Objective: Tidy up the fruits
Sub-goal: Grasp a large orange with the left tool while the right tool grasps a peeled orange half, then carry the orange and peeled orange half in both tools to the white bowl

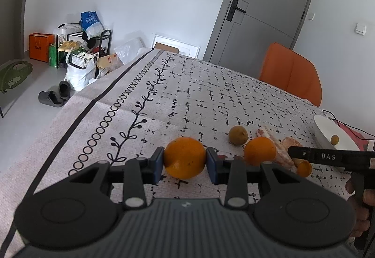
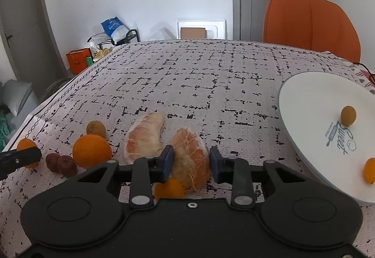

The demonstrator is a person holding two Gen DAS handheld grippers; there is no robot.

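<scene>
Beside the peeled segment (image 2: 191, 162), another segment (image 2: 144, 137).

a home, slippers (image 1: 55, 94) on floor, shoe rack (image 1: 93, 41), clothed table (image 2: 187, 75)

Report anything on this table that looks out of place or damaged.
Two peeled citrus segments lie bare on the tablecloth with pith showing, one between the right gripper's pads. The white plate holds only two small fruits, while most fruit sits loose on the cloth. Nothing is spilled.

Black left gripper (image 1: 185, 160), blue-padded fingers (image 1: 159, 162), silver pivot screws
</scene>
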